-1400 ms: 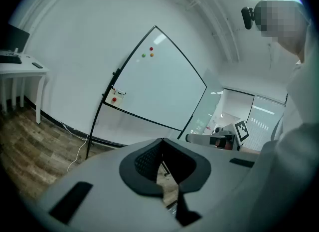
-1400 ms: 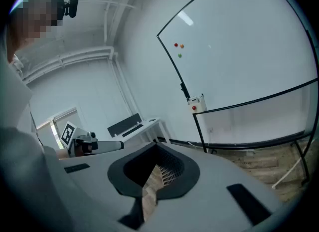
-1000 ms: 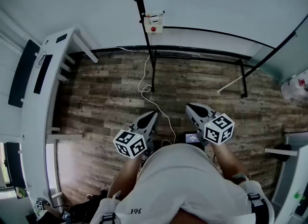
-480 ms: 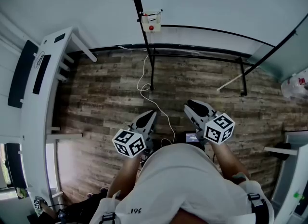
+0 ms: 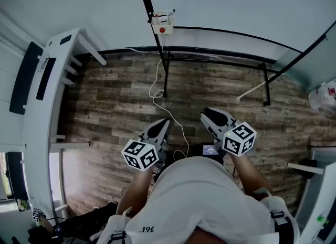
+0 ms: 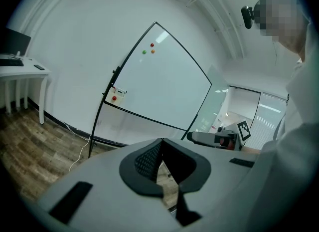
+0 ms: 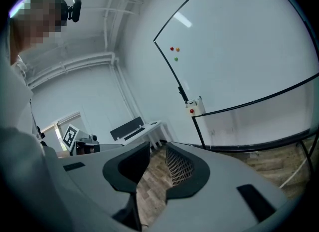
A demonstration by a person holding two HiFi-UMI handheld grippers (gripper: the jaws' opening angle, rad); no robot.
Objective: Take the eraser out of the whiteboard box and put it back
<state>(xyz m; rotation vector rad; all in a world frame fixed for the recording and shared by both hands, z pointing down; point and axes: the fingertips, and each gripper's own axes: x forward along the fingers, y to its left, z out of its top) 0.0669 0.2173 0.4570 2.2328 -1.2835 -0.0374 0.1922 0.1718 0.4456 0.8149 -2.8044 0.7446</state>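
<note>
Head view: above the wood floor (image 5: pixel 115 96), the left gripper (image 5: pixel 167 122) is closed and empty, the right gripper (image 5: pixel 208 113), jaws just opened partway, holds nothing, and the whiteboard box (image 5: pixel 161 23) hangs at twelve o'clock on the whiteboard (image 5: pixel 226 1), well apart from both.

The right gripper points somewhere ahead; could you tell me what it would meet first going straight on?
Nothing close: the right gripper, jaws just opened and empty, frames only wooden floor, which it would probably reach first, short of the whiteboard stand; depth unclear.
</note>
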